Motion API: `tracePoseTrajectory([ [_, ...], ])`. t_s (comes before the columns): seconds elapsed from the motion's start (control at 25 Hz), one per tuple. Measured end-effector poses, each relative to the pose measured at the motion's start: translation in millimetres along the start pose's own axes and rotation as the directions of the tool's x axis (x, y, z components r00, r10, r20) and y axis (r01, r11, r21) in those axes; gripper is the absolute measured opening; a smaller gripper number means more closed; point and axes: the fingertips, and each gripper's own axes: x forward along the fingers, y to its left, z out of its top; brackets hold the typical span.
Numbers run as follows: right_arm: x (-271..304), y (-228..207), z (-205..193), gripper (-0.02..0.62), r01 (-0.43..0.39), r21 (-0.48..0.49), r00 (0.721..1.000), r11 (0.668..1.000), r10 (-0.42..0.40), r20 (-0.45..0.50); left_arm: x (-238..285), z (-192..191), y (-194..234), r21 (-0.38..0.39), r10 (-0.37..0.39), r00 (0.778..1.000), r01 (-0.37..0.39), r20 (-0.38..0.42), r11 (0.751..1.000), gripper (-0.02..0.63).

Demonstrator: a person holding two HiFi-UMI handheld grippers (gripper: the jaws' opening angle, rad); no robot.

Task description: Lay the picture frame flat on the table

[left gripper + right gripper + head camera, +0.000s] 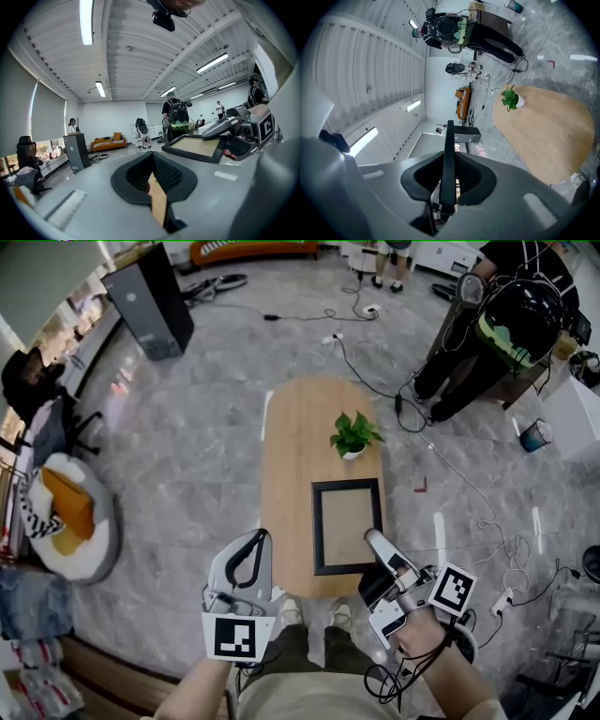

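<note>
A black picture frame (317, 526) with a tan centre hangs over the near half of the oval wooden table (291, 446). My right gripper (375, 538) is shut on its right-hand edge near the lower corner. In the right gripper view the frame (449, 159) shows edge-on as a black bar clamped between the jaws. From the left gripper view the frame (190, 154) looks slightly tilted; whether it touches the table I cannot tell. My left gripper (255, 538) is off the table's near left edge, shut, holding nothing.
A small green plant in a white pot (353, 435) stands on the table just beyond the frame. A person with a backpack (506, 324) stands at the far right. Cables (469, 493) trail over the floor on the right. A black tower (150, 301) stands far left.
</note>
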Motion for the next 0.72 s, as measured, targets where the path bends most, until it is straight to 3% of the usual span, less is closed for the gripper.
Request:
tracePoseTrajectory([
  [0.72,81,-187,20,0.069,0.147,0.036,0.988,0.988,-0.145,-0.052,101,-158,6,-0.052,-0.032,0.990,0.025,-0.135,0.998,0.020],
])
